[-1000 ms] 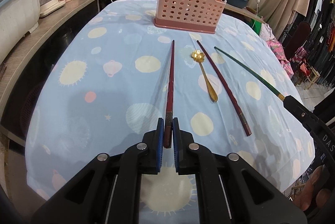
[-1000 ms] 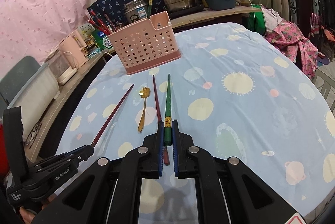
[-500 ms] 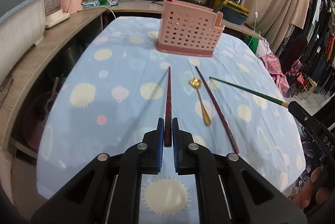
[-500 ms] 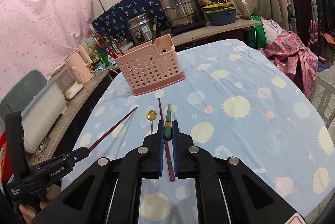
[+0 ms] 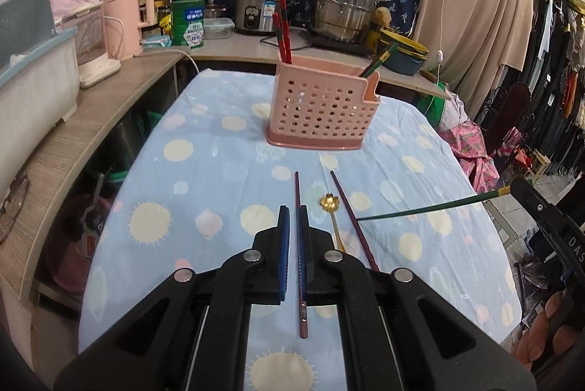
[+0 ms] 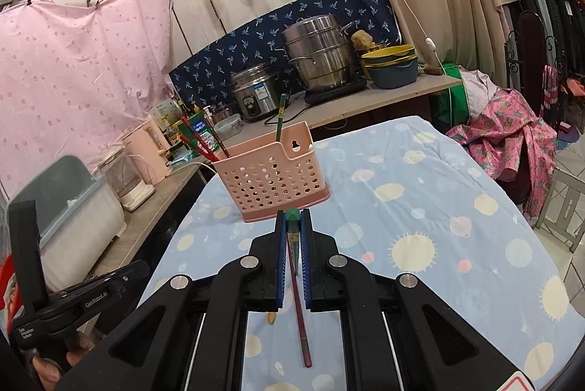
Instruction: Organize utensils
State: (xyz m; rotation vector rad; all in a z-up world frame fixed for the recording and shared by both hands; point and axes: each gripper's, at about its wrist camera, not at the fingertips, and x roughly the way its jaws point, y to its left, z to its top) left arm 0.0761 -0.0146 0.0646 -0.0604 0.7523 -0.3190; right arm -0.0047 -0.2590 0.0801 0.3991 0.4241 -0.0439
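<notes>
- Centrally, low in the left wrist view, the left hand-held gripper [image 5: 293,219] pinches a dark red chopstick [image 5: 297,190] above the pale blue dotted surface [image 5: 219,171].
- Low in the right wrist view, the right hand-held gripper [image 6: 293,226] pinches a slim green chopstick [image 6: 292,216].
- Above both stands the pink perforated plastic utensil basket [image 5: 321,109]; a gold flower-headed spoon [image 5: 331,208] and a second dark red chopstick [image 5: 353,223] lie on the cloth.

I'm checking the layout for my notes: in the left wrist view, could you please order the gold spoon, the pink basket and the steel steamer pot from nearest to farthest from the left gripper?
From the left gripper:
1. Gold spoon, just right of the fingertips, on the cloth.
2. Pink basket, ahead, mid-table.
3. Steel steamer pot, on the back counter.
</notes>
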